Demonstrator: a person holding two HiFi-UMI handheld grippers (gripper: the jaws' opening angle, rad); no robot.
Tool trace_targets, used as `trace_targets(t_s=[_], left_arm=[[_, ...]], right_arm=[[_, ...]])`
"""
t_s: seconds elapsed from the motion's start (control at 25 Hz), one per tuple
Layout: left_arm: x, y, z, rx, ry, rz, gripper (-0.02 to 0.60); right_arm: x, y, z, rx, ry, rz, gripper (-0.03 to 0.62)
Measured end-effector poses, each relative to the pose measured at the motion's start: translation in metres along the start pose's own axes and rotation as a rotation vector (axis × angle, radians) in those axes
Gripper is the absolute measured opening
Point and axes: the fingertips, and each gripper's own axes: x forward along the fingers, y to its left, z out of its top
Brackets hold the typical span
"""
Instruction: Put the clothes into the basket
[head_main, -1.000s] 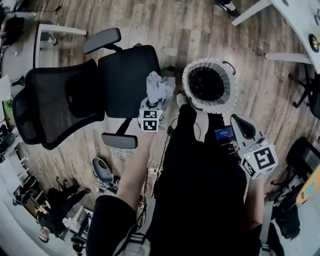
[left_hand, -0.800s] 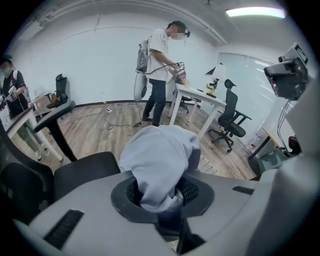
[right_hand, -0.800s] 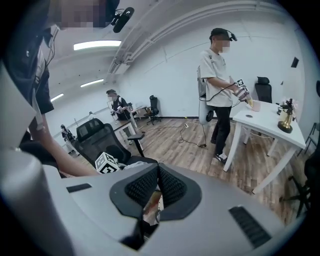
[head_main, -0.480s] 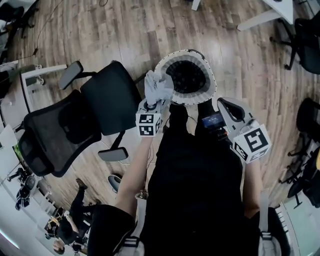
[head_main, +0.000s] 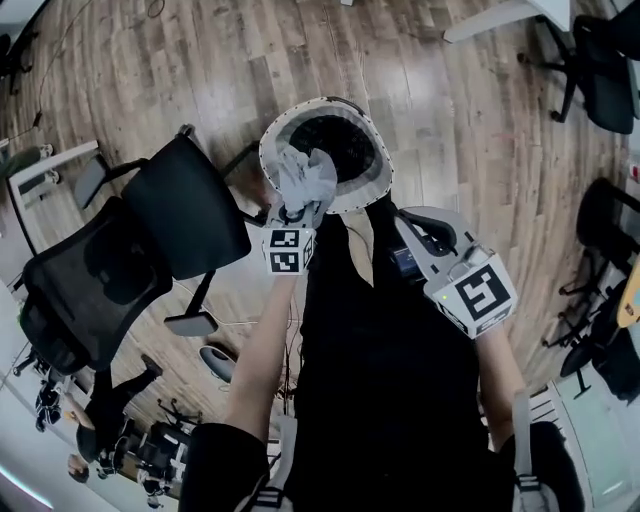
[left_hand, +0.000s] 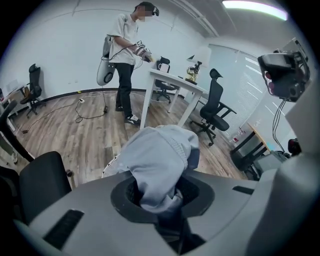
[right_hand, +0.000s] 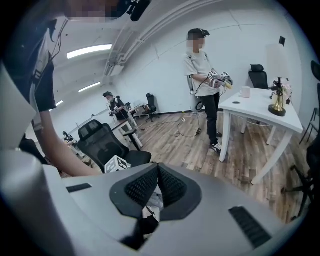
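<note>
The round basket (head_main: 372, 178), with a white rim and dark inside, stands on the wood floor just ahead of me. A crumpled light grey-blue garment (head_main: 303, 178) hangs over its near left rim, with my left gripper (head_main: 296, 206) shut on it. In the left gripper view the garment (left_hand: 161, 156) bulges out of the closed jaws, and a bit of the basket's rim (left_hand: 111, 166) shows below it. My right gripper (head_main: 412, 222) is held to the basket's near right, away from the garment. In the right gripper view its pads (right_hand: 170, 186) meet with nothing between them.
A black office chair (head_main: 170, 210) stands close to the left of the basket. A white desk (left_hand: 172, 82) with more chairs and a standing person (left_hand: 125, 55) lie farther off. My own black trousers (head_main: 380, 380) fill the lower middle of the head view.
My left gripper has carried the garment from beside the chair seat to over the basket's near rim. The right gripper has come along towards the basket.
</note>
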Motion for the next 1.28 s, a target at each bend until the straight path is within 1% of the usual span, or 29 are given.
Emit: trace_targets(t_s=[0.16,0.28,0.36,0.48,0.56,0.68,0.8,0.88,1.04,1.2,1.28], left_arm=[[0.042,-0.001,-0.002,-0.015,0.009,0.013,0.084],[0.07,-0.002,-0.012,-0.034,0.025,0.036,0.084],[0.087,-0.005,-0.024,-0.054,0.04,0.051,0.084],[0.121,0.002,-0.04,-0.078,0.057,0.062,0.084],[0.141,0.013,-0.049,-0.105,0.068,0.084,0.086],[0.167,0.031,-0.058,-0.16,0.067,0.112,0.084],[0.193,0.04,-0.073,-0.191,0.071,0.116,0.086],[0.212,0.045,-0.082,-0.187,0.083,0.119,0.086],[0.244,0.057,-0.093,-0.171,0.105,0.13,0.086],[0.274,0.068,-0.099,-0.174,0.128,0.133,0.086],[0.29,0.077,-0.1,-0.167,0.132,0.147,0.087]], right_arm=[[0.012,-0.008,-0.013,0.002,0.022,0.078,0.017],[0.021,-0.012,-0.031,0.083,0.042,0.142,0.017],[0.029,-0.01,-0.047,0.111,0.052,0.186,0.017],[0.053,-0.018,-0.067,0.114,0.06,0.212,0.017],[0.071,-0.024,-0.078,0.107,0.077,0.228,0.017],[0.093,-0.04,-0.091,0.105,0.096,0.228,0.017],[0.105,-0.058,-0.108,0.139,0.11,0.207,0.017],[0.112,-0.07,-0.121,0.133,0.134,0.19,0.017],[0.13,-0.088,-0.135,0.081,0.166,0.168,0.017],[0.15,-0.085,-0.143,0.075,0.19,0.214,0.017],[0.162,-0.08,-0.145,0.078,0.199,0.235,0.017]])
